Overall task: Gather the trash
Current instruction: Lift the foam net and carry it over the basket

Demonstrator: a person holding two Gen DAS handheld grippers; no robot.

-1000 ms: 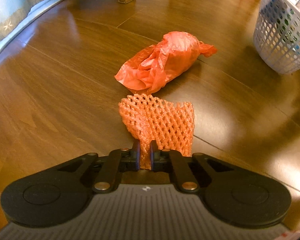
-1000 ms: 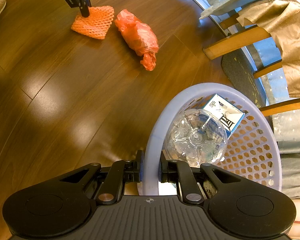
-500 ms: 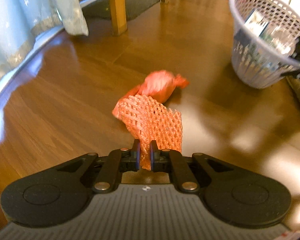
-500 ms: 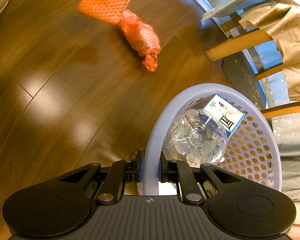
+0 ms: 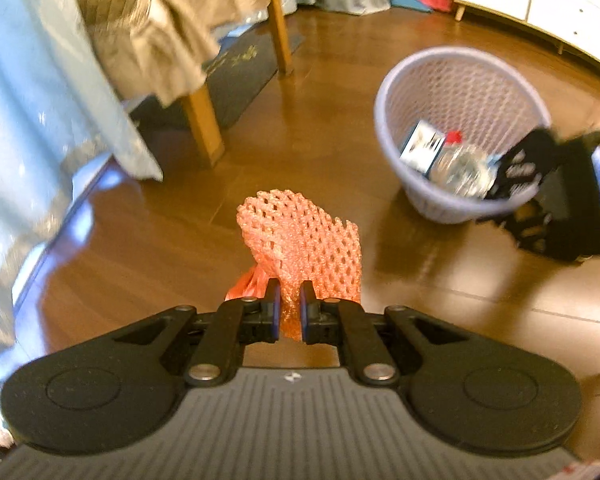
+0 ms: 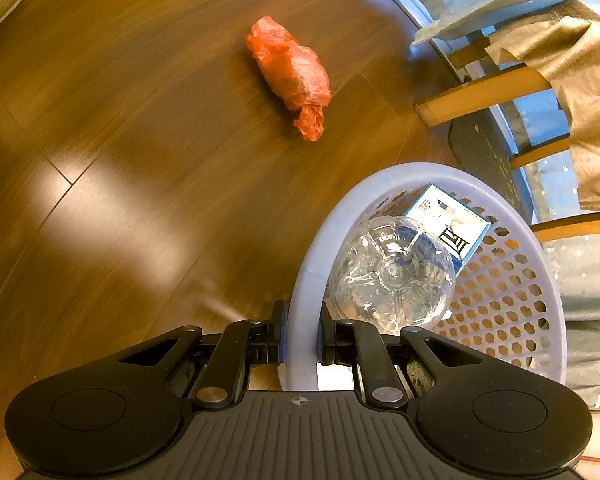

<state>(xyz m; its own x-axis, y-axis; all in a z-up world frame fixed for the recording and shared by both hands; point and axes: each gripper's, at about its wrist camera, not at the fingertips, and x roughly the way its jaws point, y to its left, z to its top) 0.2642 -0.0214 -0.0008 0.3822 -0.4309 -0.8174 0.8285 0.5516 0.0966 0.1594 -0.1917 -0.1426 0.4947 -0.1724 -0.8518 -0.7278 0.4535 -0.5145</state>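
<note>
Orange net, lilac perforated basket

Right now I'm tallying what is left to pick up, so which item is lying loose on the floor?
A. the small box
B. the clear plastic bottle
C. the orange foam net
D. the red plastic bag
D: the red plastic bag lies alone on the wooden floor, while the foam net hangs from the left gripper, and the bottle and box sit in the basket.
</note>
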